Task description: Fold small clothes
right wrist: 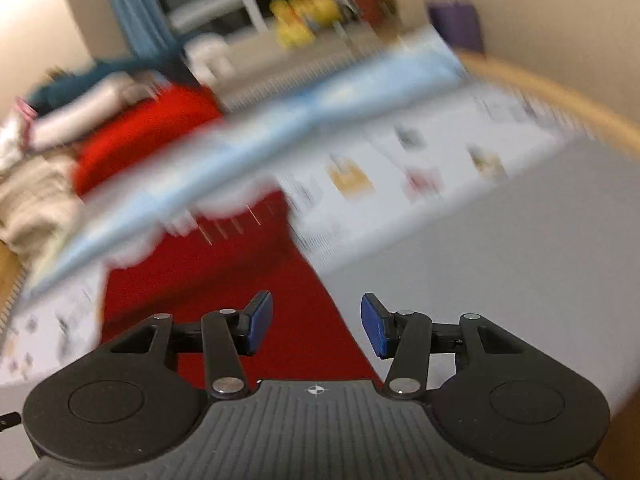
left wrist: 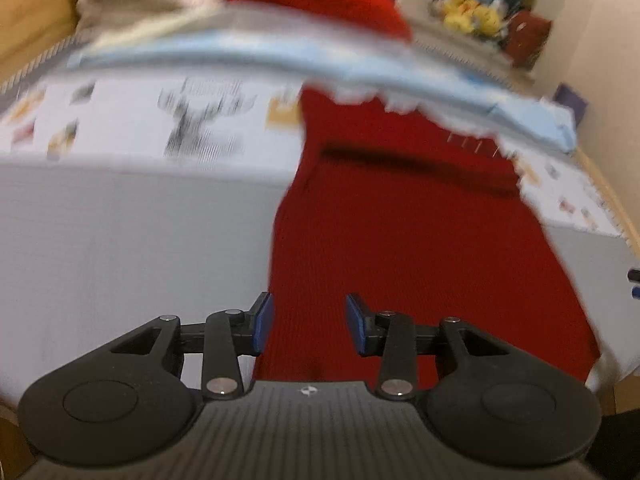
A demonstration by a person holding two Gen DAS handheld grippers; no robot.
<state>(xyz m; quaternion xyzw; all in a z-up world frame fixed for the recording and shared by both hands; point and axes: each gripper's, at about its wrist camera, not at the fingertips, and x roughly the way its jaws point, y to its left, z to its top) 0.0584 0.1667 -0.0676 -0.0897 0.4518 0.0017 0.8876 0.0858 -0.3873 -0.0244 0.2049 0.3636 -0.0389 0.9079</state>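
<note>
- The bed (left wrist: 120, 240), its pale cover printed with small pictures, fills most of both views; it looks to serve as the flat folding surface.
- The red knit garment (left wrist: 420, 248) runs from the lower centre of the left wrist view up toward the top centre, draped over the bed's near edge, probably laid out long so it can be folded.
- A light blue cloth (left wrist: 320, 64) lies in a blurred band across the upper half, over the red garment's far part.
- A beige pile (right wrist: 32, 196) sits at the left edge of the right wrist view, perhaps waiting its turn.
- The left gripper (left wrist: 309, 324) hovers over the red knit, fingers spread, holding nothing.
- The right gripper (right wrist: 316, 326) is also spread and empty, above the garment's right edge.
</note>
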